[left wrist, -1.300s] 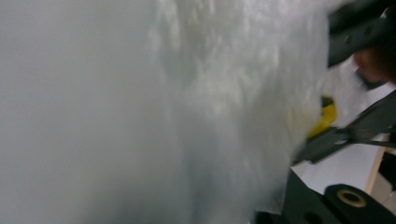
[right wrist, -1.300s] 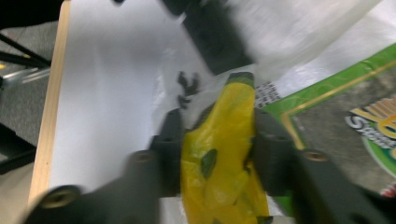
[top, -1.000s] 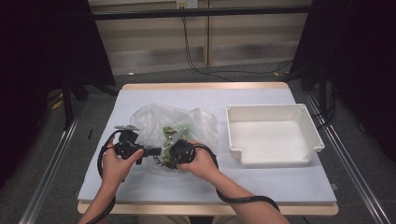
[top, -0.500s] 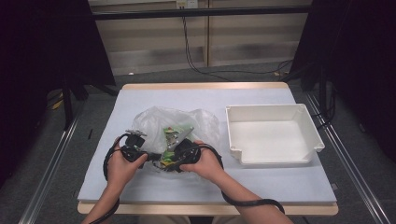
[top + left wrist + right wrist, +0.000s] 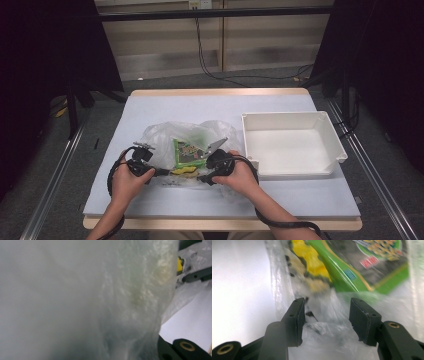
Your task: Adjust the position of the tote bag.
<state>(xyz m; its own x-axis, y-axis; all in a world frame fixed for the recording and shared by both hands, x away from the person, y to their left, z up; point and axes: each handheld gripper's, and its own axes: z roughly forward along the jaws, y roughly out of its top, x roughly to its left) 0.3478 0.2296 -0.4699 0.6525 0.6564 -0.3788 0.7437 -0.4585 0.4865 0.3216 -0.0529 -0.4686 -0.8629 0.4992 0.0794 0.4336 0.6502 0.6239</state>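
I see the clear plastic bag (image 5: 185,145) lying crumpled on the pale surface (image 5: 300,195), left of the white tray (image 5: 292,142), with a green snack packet (image 5: 187,152) and something yellow (image 5: 186,171) inside it. My left gripper (image 5: 150,171) sits at the bag's near left edge with its jaws closed all the way on the plastic; in the left gripper view the film (image 5: 87,300) is bunched right against the lens. My right gripper (image 5: 204,176) is at the bag's near right edge, just beside the tray's front corner. Its jaws have just been opening and stand about half apart; in the right gripper view crinkled film (image 5: 327,327) lies between the pads (image 5: 299,320), which are not pressing on it. The green packet (image 5: 362,265) lies just beyond the jaws.
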